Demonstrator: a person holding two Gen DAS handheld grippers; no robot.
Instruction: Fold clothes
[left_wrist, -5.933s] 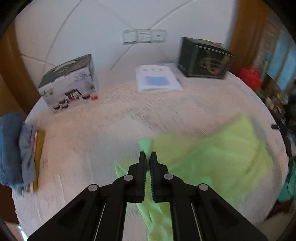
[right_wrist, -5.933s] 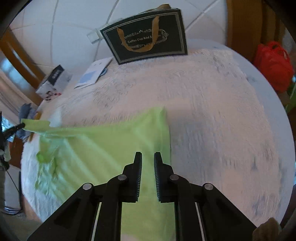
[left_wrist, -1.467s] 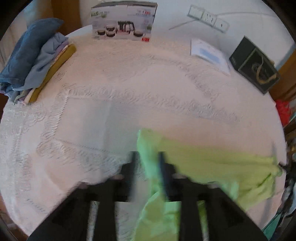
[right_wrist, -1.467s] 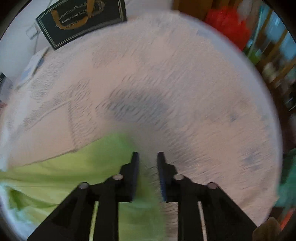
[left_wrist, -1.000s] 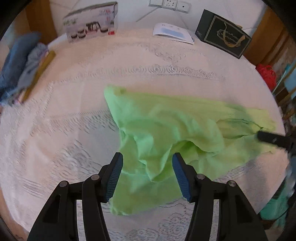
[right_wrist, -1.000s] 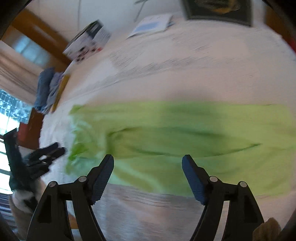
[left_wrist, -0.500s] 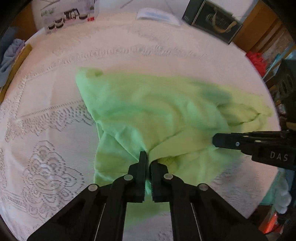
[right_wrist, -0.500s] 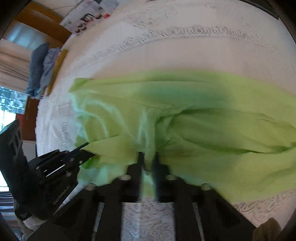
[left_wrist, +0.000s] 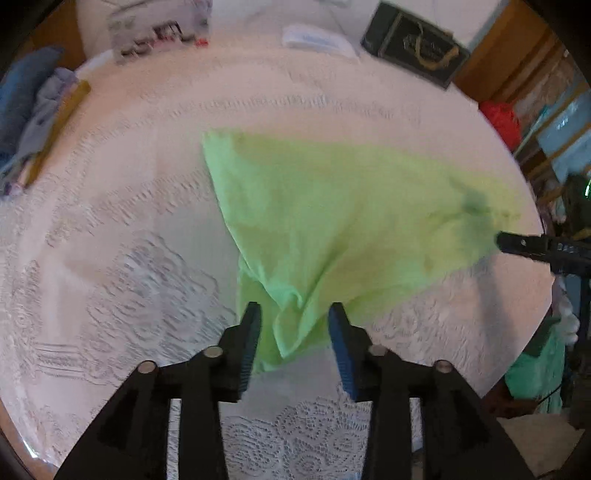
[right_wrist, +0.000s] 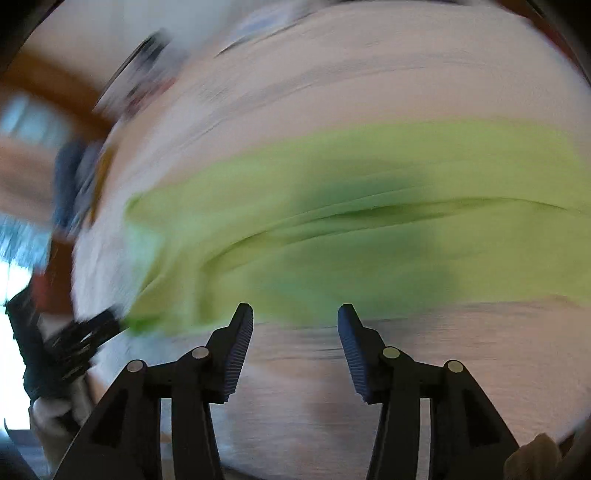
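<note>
At the frame's centre, the rumpled lime-green cotton garment (left_wrist: 332, 206) lies unfolded on the lace-covered bench (left_wrist: 122, 240), folding barely begun, both the left gripper (left_wrist: 293, 314) and right gripper (right_wrist: 295, 314) having just spread, pinching nothing.

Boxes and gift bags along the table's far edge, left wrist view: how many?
2. A white printed box stands at the far left; a dark gift bag with gold handles sits at the far right. Others may lie outside the frame.
</note>
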